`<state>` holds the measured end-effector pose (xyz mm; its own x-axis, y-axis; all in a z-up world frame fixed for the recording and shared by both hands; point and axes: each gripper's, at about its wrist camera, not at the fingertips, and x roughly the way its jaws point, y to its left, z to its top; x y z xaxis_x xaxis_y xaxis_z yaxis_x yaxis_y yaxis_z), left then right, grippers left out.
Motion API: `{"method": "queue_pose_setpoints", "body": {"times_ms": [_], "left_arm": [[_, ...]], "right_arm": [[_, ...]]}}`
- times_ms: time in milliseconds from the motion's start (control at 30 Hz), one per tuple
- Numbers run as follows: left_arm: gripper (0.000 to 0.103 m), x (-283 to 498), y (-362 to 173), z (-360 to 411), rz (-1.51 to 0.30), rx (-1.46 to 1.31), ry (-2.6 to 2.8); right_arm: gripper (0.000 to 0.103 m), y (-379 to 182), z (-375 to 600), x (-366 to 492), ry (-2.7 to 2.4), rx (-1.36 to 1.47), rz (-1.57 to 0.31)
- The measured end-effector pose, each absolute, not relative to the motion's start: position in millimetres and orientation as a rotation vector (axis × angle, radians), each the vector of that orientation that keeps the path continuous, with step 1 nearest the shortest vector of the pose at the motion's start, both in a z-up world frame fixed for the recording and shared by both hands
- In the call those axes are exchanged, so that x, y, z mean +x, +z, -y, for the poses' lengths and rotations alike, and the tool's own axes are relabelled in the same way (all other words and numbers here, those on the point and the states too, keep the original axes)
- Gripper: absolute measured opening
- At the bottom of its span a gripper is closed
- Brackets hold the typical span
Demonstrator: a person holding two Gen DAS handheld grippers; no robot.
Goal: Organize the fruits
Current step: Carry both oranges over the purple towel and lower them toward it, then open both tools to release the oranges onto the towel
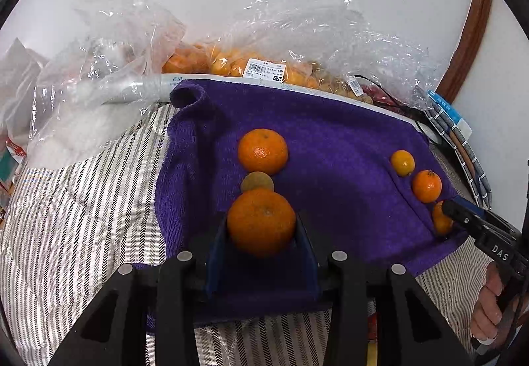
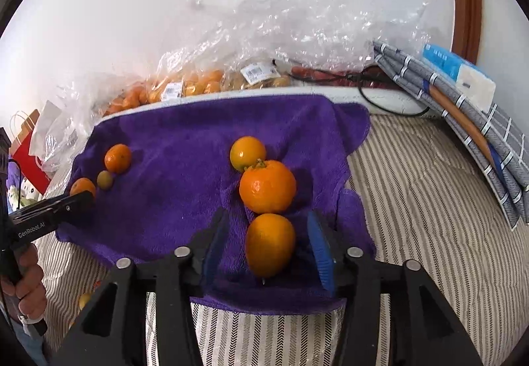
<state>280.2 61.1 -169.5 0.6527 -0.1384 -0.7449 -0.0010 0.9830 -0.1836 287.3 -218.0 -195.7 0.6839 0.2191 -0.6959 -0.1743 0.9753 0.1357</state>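
Right up close, the left gripper (image 1: pixel 262 233) is clamped on a big mandarin (image 1: pixel 261 222), both pads pressing its sides, over the purple towel (image 1: pixel 330 147). The right gripper (image 2: pixel 268 245) stands with jaws apart, pads clear of the oval orange (image 2: pixel 270 243) lying between them on the towel. Behind everything, clear plastic bags (image 1: pixel 297 35) of fruit crowd the wall. A second mandarin (image 1: pixel 263 151) sits beyond the held one, a small brownish fruit (image 1: pixel 257 182) wedged between them, touching both.
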Motion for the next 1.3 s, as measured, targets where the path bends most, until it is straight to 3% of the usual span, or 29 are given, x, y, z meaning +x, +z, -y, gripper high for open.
{"method": "queue_pose_setpoints", "body": {"times_ms": [500,700,967,1300], "left_arm": [[0.045,277.1,-160.6,-63.2,-0.840,-0.203,-0.103],[0.045,269.9,-147.9,-69.3,-0.784,-0.217,-0.098],[0.045,264.1,-137.3,-78.4,-0.730,-0.243,-0.090],[0.045,260.5,-133.9,-85.2,-0.716,-0.271,-0.089]], "right_arm": [[0.053,-164.9,188.3,240.6,0.247,-0.031,-0.731],[0.052,-177.1,167.5,208.5,0.322,-0.012,-0.780],[0.040,-191.9,141.4,181.1,0.436,0.049,-0.855],[0.040,-211.6,120.7,183.7,0.420,0.080,-0.943]]}}
